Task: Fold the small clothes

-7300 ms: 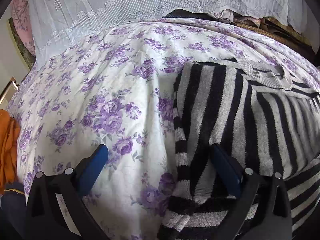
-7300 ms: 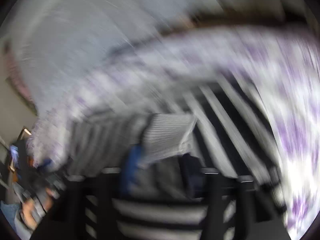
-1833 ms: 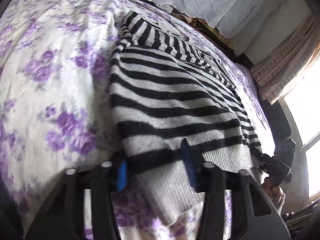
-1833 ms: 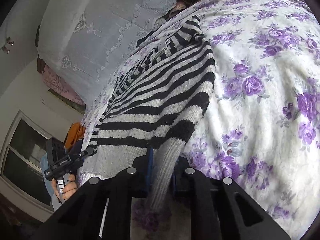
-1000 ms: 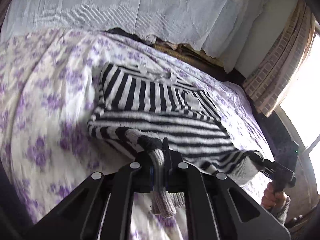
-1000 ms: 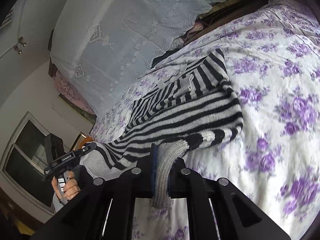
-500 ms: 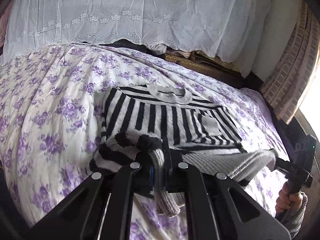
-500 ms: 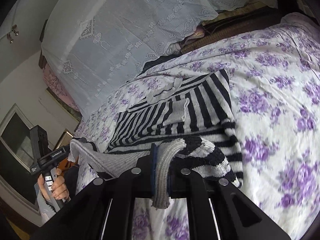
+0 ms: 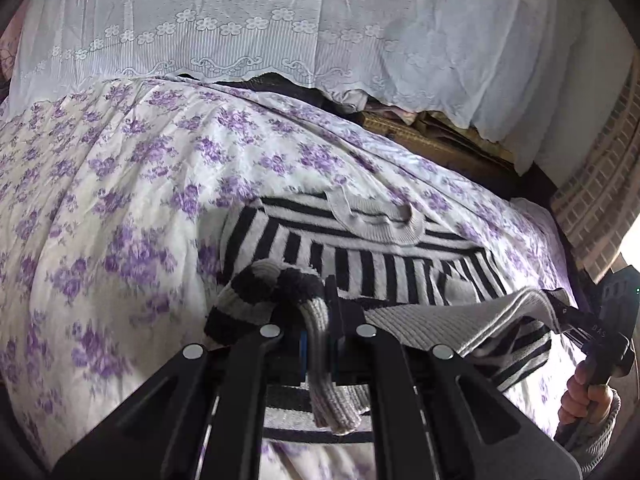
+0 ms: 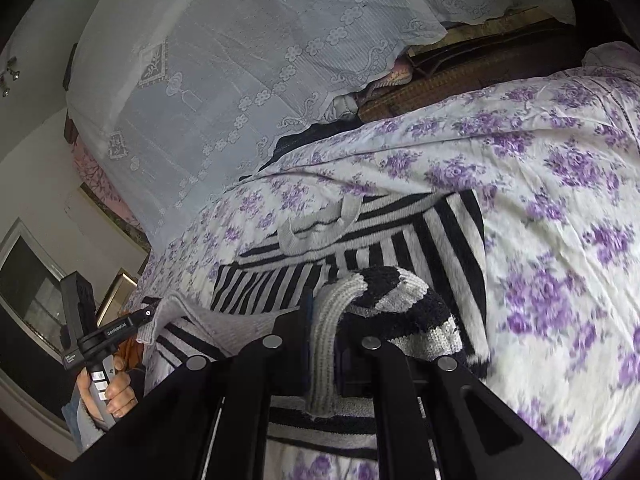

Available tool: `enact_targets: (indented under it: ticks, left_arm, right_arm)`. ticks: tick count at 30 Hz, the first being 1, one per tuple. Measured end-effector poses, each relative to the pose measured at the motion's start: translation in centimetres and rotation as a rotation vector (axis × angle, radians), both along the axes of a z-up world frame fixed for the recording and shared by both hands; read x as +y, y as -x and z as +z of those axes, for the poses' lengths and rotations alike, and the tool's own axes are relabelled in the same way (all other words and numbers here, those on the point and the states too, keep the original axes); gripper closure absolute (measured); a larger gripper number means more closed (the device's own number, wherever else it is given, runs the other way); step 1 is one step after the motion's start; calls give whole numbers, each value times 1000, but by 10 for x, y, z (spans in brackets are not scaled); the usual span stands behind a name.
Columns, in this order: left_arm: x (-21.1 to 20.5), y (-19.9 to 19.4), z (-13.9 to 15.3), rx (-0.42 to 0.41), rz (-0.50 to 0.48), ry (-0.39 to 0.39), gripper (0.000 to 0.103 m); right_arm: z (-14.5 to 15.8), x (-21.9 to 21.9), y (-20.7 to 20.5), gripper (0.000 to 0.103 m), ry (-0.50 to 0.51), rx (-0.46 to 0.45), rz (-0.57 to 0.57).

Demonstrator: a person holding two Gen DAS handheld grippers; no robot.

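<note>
Both claws pinch the ribbed hem of the fuzzy striped sweater

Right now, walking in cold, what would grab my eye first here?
A black-and-grey striped knit sweater lies mid-bed on a white bedspread with purple flowers. Two black tongs, left and right, each pinch its grey ribbed hem, lifting it up over the sweater. Behind hangs a white lace cloth.

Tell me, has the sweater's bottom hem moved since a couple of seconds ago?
Yes. The hem, gripped by both grippers, has been carried up over the sweater toward its collar, away from the near edge of the floral sheet.
</note>
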State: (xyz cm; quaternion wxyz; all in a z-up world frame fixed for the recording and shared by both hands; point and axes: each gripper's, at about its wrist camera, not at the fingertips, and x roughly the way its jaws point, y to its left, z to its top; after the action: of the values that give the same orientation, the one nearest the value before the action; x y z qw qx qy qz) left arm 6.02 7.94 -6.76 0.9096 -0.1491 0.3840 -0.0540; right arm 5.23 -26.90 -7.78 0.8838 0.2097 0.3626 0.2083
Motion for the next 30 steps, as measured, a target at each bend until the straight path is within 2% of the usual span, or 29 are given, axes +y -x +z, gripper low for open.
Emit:
enact_targets:
  ticks: [10,14,15,17,19,20,21,22,24,25,26,28,29,30]
  left_arm:
    - [8,-55,-10,30,29,-2,97]
    - [13,-83,-41,94,53,17,92]
    - [16,-91,-54,126,60,34,91]
    - [21,-105,-76,166,61,86,90]
    - [30,-110,-82,155,62,157,90]
    - [34,-110,-80,145,64,195,90]
    - [39,-109,-74,123,64,234,89]
    - [42,-105,-65,74,61,259,83]
    - [41,-100,-50,3,59,230,64]
    - [39,-98,-45,-14,61,206,48]
    - [35,-95,-40,-36,80,165,39]
    - [28,-86,-31,-77,158,32,34]
    - [23,-81,-26,-94,160,-17,34]
    - [21,-78,-23,-105,145,-31,34]
  right_arm:
    - [-19,-4,-77,94,-69,77,-31]
    - [-44,-10,-99,93,-112,131,-55]
    - [-55,-12,-105,87,-117,150,-62]
    - [-77,-19,-114,86,-159,195,-59]
    - [-80,-27,-115,84,-235,193,-52]
    - [-77,-30,-115,82,-271,191,-51]
    - [-71,-35,-111,72,-307,164,-61]
    - [-61,-40,-105,47,-328,104,-83]
    - [-43,-48,-93,17,-310,-16,-148]
    - [-35,-50,-89,18,-291,-59,-166]
    - [-28,-50,-85,18,-265,-78,-173]
    - [-21,-44,-78,28,-237,-95,-161]
    - [-18,-38,-75,32,-213,-104,-144]
    - [-14,-28,-71,41,-157,-118,-128]
